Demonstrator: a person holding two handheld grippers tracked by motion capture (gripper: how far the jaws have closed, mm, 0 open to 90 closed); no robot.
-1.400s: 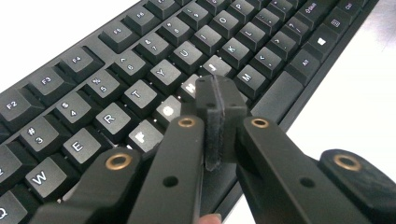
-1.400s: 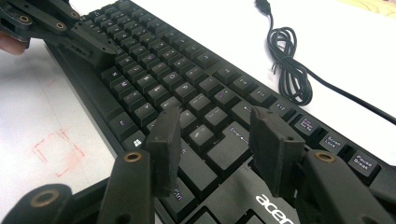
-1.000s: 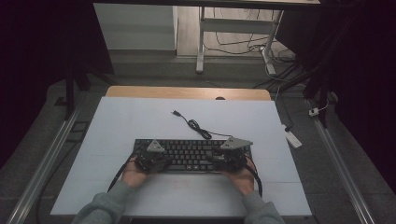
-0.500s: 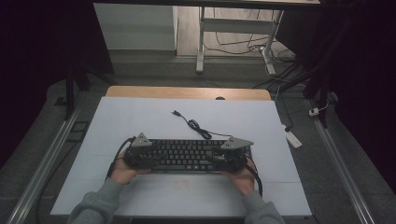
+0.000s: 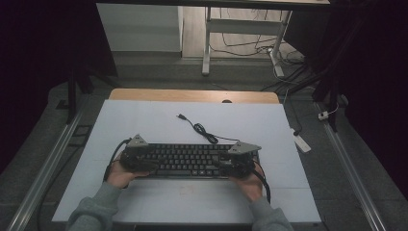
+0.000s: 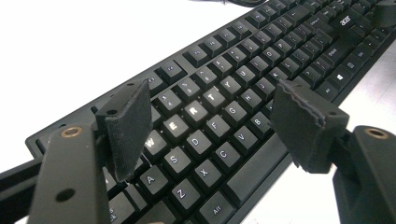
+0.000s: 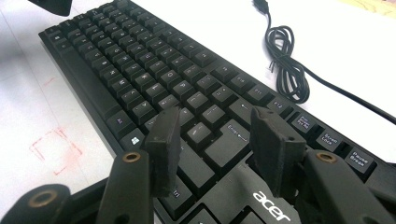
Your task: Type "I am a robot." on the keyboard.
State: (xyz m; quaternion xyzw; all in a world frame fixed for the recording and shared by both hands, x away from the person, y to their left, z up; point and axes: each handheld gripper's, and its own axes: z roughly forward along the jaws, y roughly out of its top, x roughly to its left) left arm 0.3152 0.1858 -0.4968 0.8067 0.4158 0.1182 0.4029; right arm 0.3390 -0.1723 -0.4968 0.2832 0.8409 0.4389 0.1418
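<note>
A: Left gripper (image 5: 137, 159) hovers at the keyboard's (image 5: 190, 160) left end, jaws just opening, spread wide above the letter keys, nothing clamped.

B: The keyboard lies flat across the near half of the white table (image 5: 144, 120), lengthways between both hands.

A: Its cable (image 5: 204, 132) coils just behind it, plug (image 5: 181, 116) lying loose on the table.

B: And the right gripper (image 5: 238, 161) sits over the right end, jaws parted above the Enter key, released, gripping nothing.
</note>
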